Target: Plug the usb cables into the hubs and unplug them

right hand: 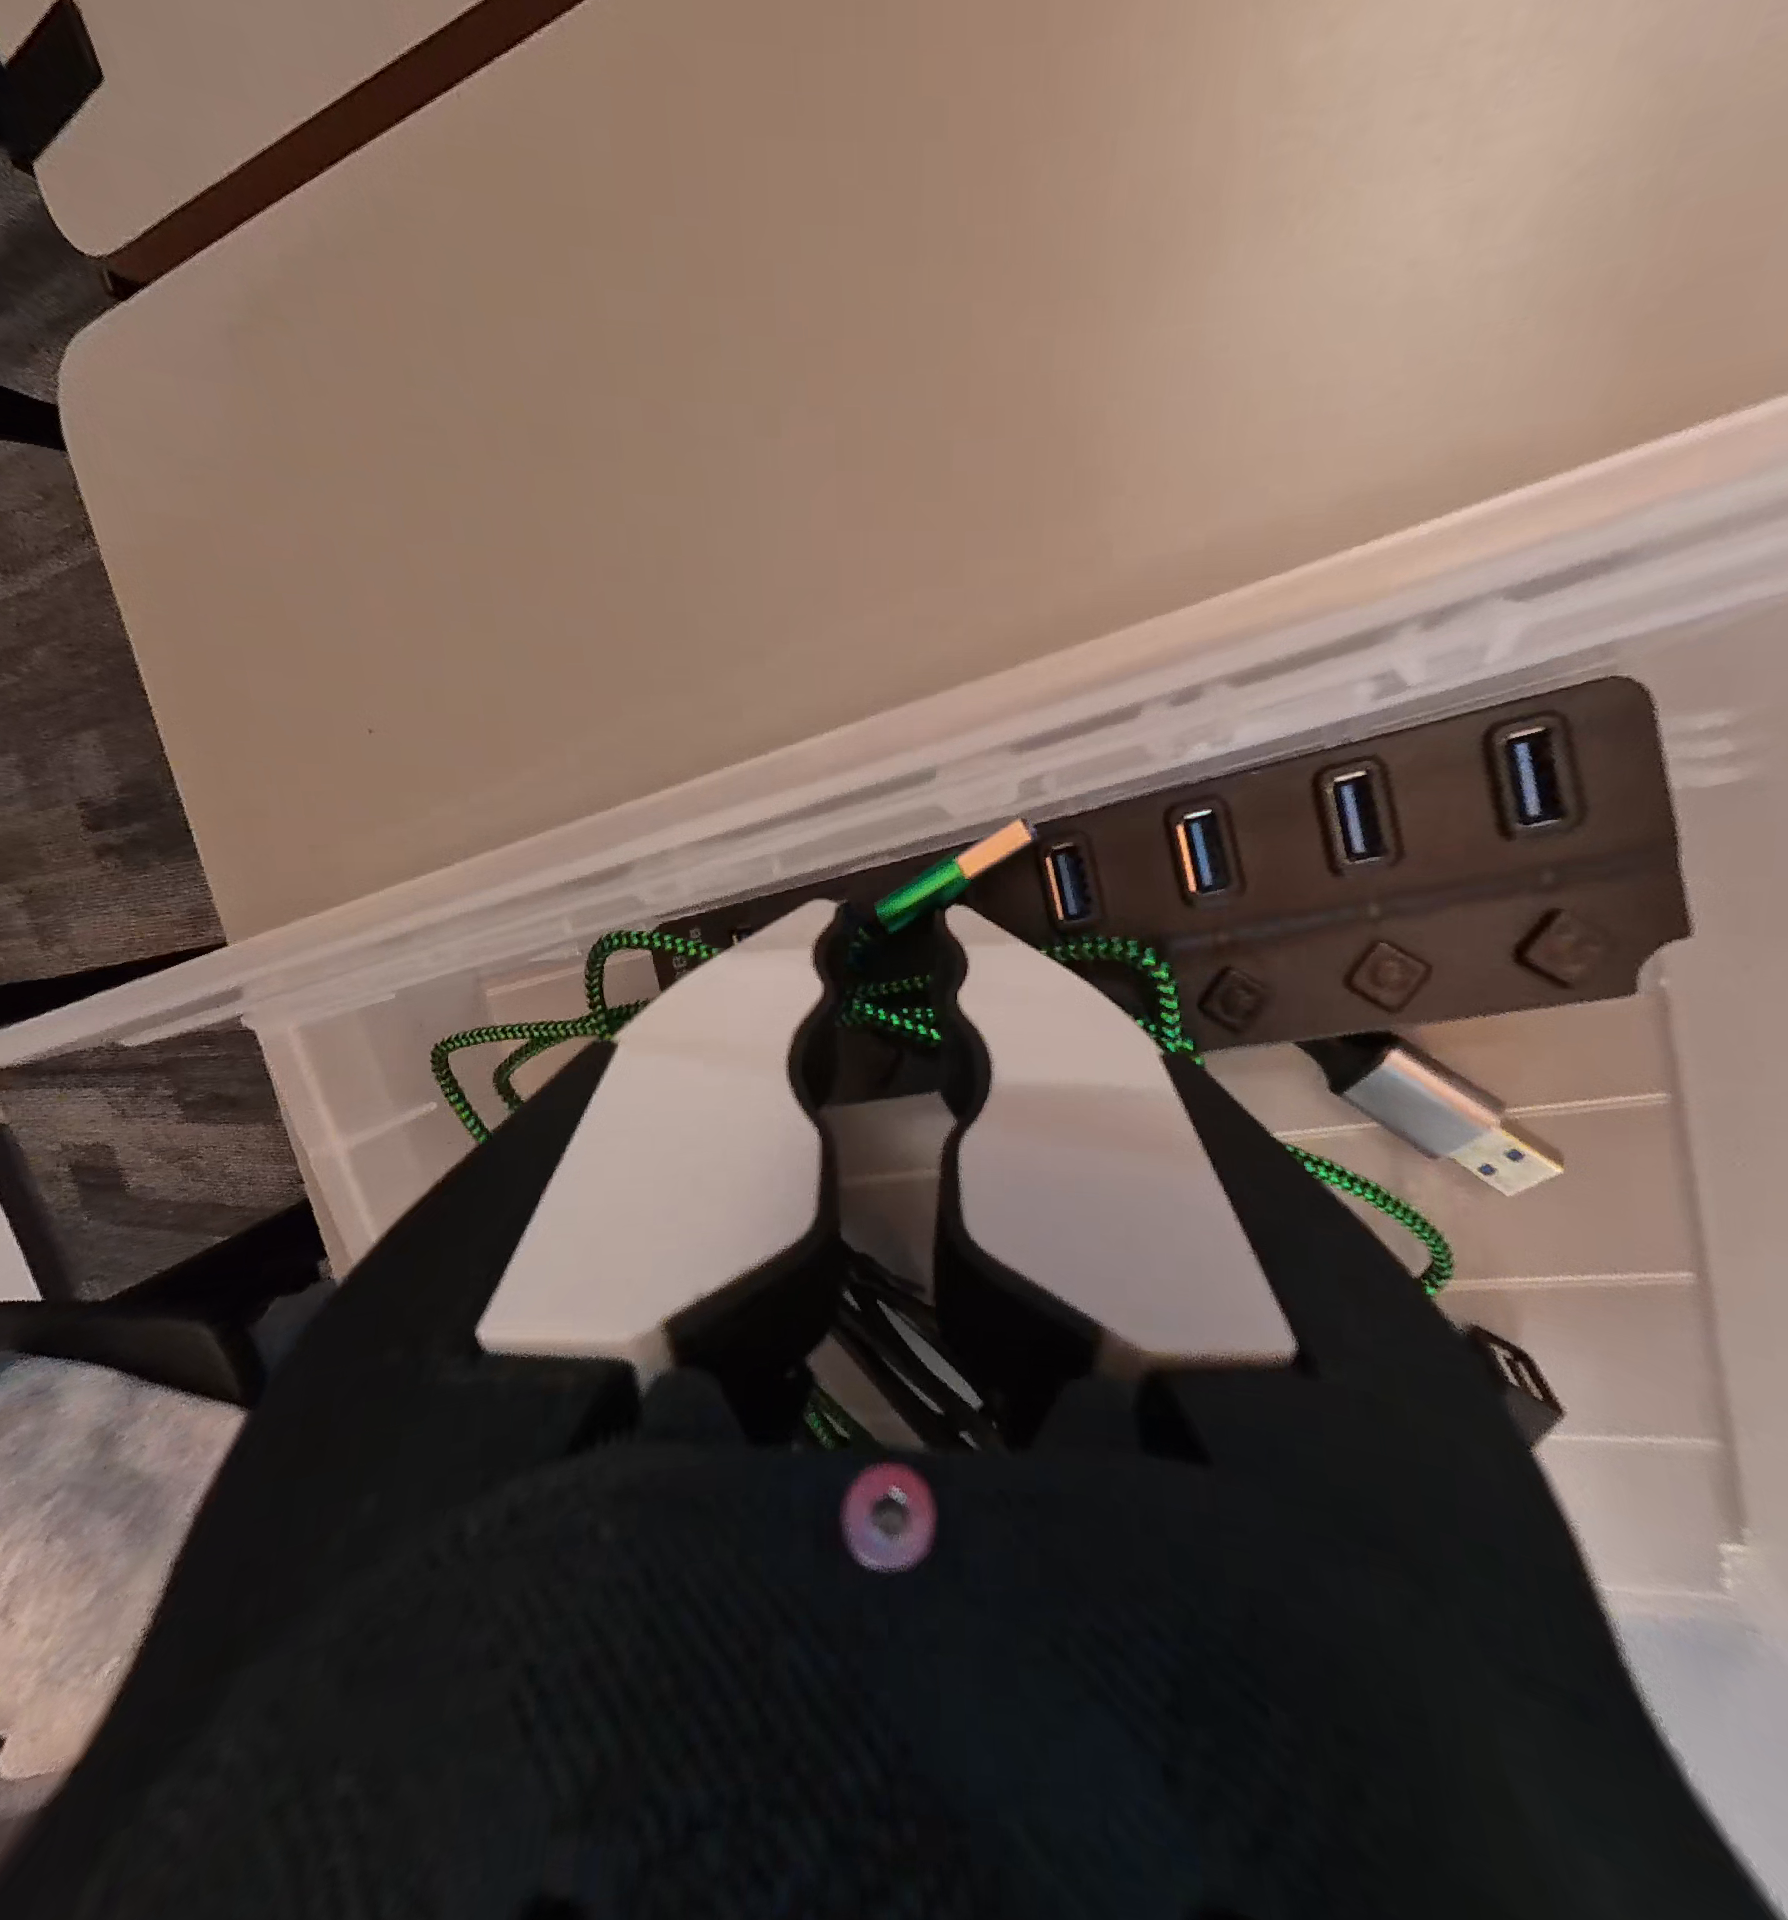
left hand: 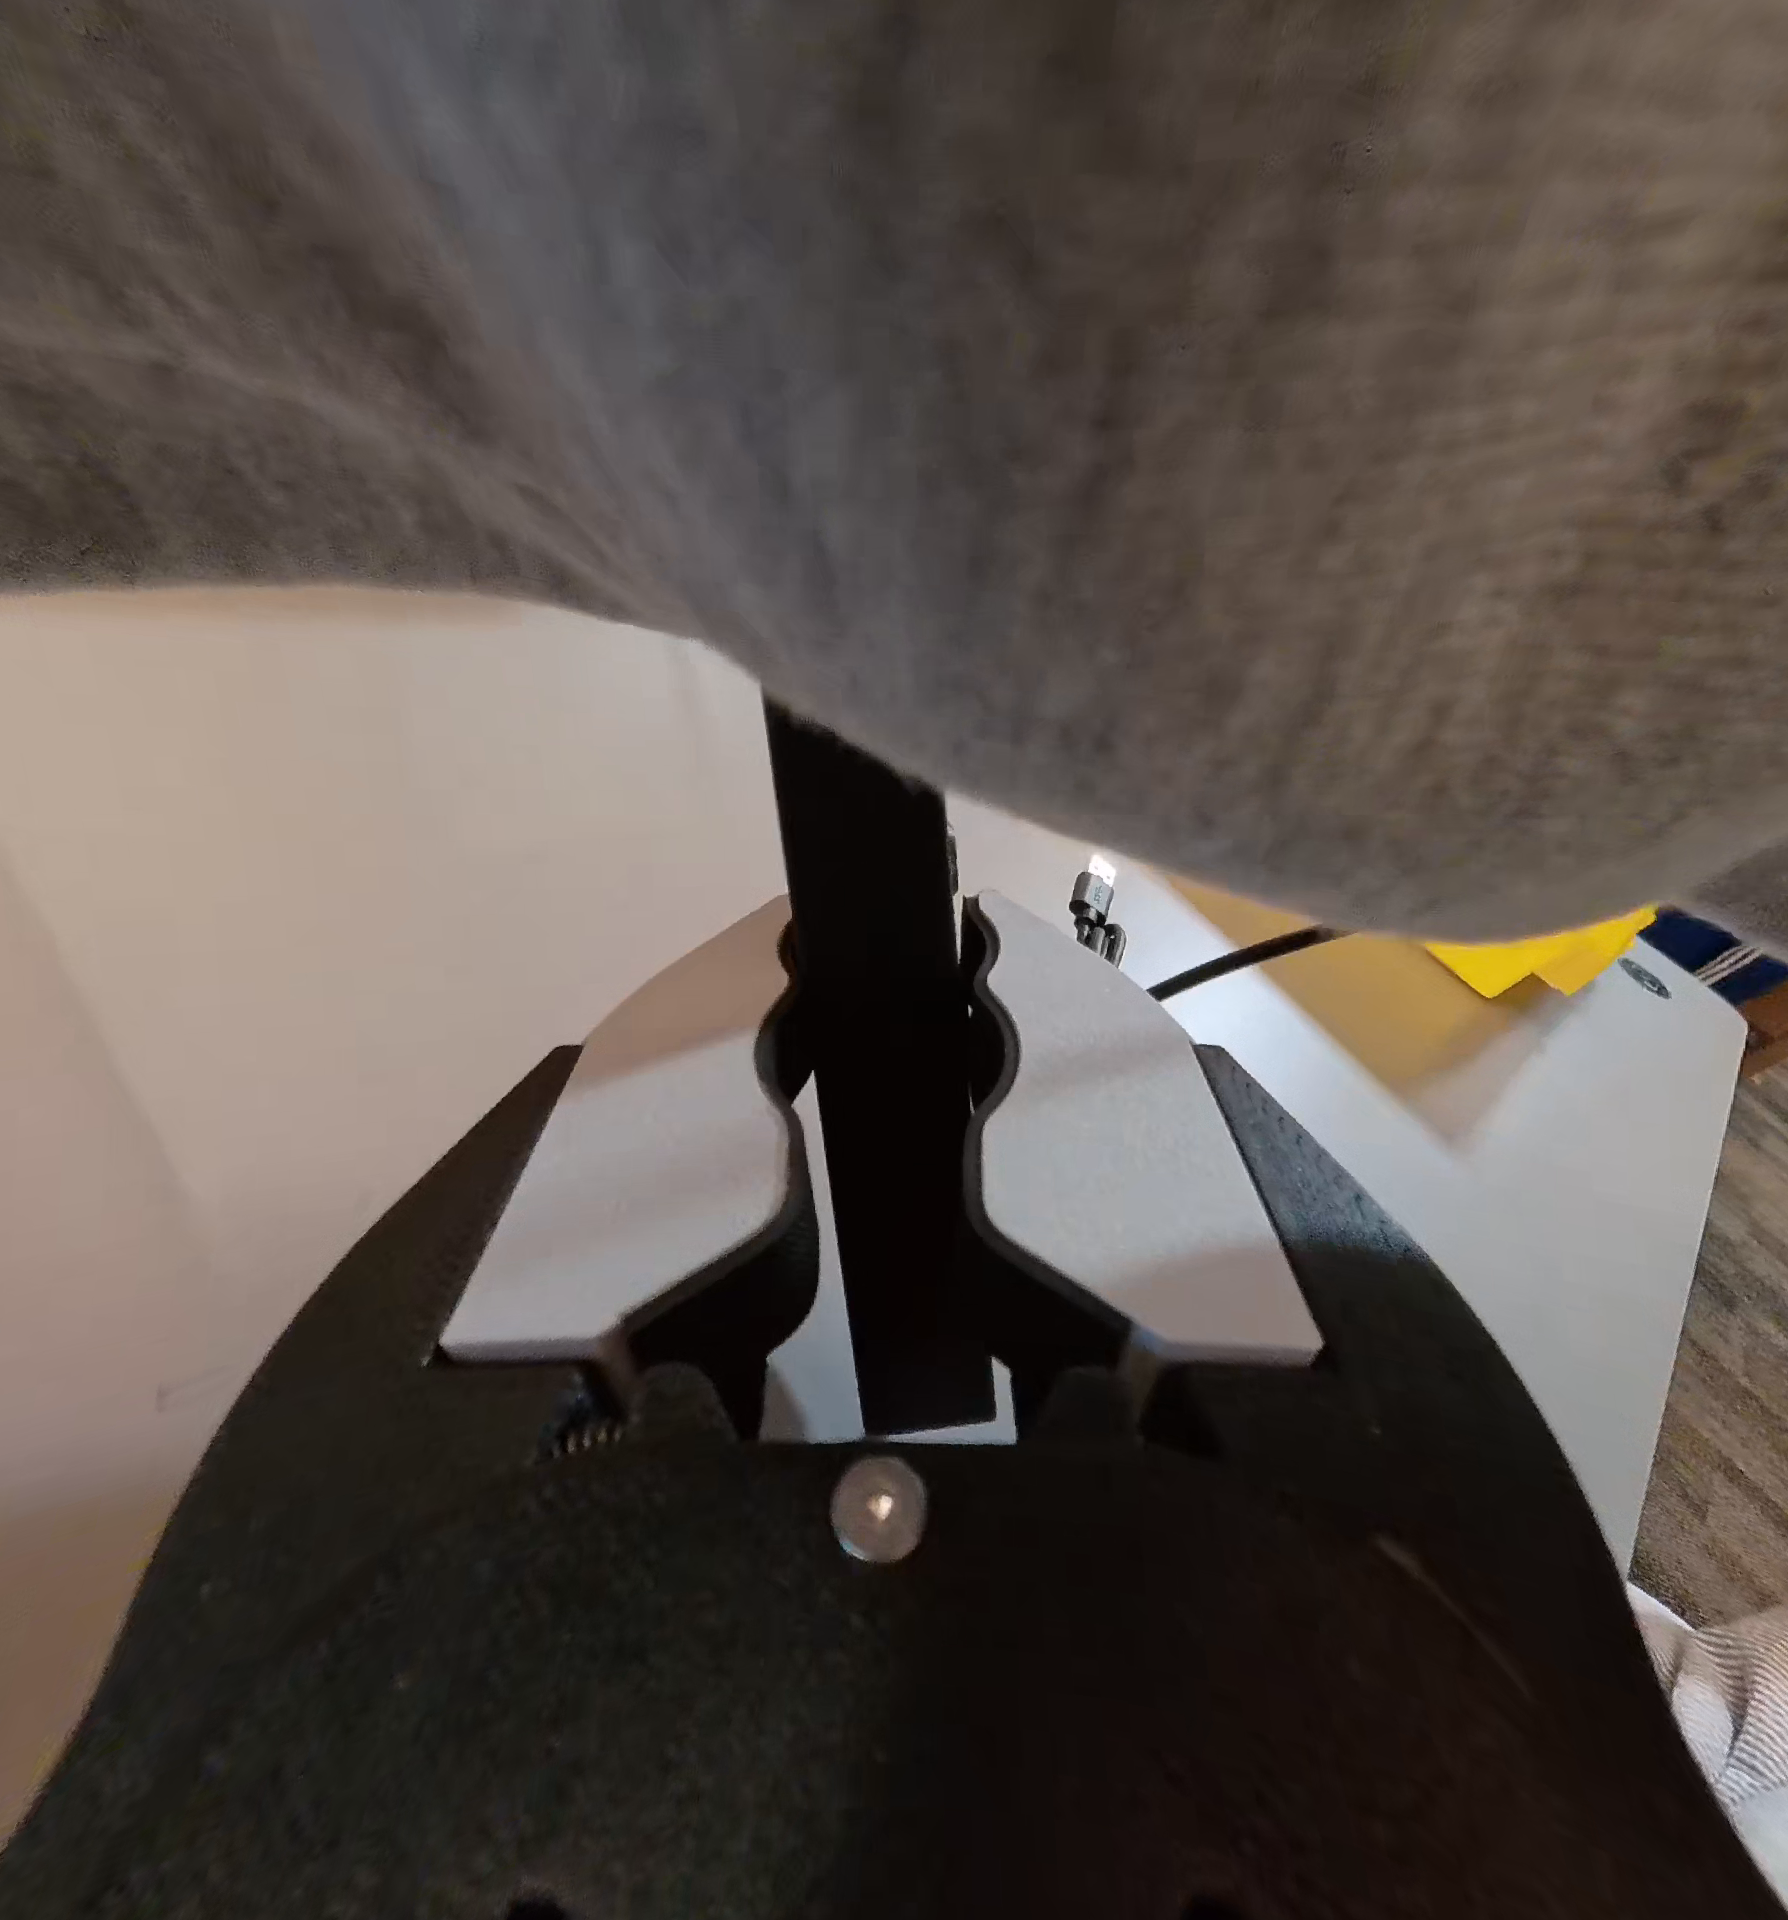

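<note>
Black-and-white right gripper pinches the green braided USB cable, its green plug just beside the black four-port hub in a clear plastic bin. Left gripper clamps a flat black bar above the white desk, under grey fabric.

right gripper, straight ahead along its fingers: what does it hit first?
Likely the clear plastic bin's wall, just past the tips. The right gripper is shut on the green braided cable; its green plug points up-right beside the black USB hub. Depth is unclear.
</note>
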### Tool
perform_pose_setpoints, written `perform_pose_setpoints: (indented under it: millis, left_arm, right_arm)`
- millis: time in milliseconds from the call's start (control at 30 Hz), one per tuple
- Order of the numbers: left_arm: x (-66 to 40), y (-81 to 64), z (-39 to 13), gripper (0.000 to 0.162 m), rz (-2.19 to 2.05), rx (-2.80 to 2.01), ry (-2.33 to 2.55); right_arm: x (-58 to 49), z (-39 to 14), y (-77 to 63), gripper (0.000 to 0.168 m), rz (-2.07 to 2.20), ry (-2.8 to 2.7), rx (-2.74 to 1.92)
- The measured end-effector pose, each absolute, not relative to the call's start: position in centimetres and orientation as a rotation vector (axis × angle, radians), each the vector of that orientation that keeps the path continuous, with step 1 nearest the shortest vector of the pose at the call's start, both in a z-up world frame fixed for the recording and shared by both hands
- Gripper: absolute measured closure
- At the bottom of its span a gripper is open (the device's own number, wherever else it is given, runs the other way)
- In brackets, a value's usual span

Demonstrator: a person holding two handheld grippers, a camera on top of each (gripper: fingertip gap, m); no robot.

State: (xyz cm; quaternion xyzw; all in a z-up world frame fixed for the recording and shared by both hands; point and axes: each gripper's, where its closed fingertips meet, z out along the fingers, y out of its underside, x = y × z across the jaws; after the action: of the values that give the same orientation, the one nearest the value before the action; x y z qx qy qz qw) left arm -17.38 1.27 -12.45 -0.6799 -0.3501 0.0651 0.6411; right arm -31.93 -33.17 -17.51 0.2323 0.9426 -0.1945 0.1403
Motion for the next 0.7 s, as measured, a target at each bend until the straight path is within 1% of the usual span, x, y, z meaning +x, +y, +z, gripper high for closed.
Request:
perform_pose_setpoints:
  millis: [100,200,700]
  left_arm:
    - [-17.3,1.3,-12.4,0.135,0.149,-1.550,-0.795]
    - [-17.4,1.3,-12.5,0.135,0.146,-1.550,-0.798]
    - [-17.3,1.4,-12.4,0.135,0.155,-1.552,-0.786]
  right_arm:
    - [-32.1,-16.8,-32.9,0.156,-0.595,2.732,0.650]
    - [-32.6,-14.4,-32.8,0.159,-0.726,2.685,0.664]
    - [-33.0,5.7,-32.7,0.162,-1.638,2.265,0.536]
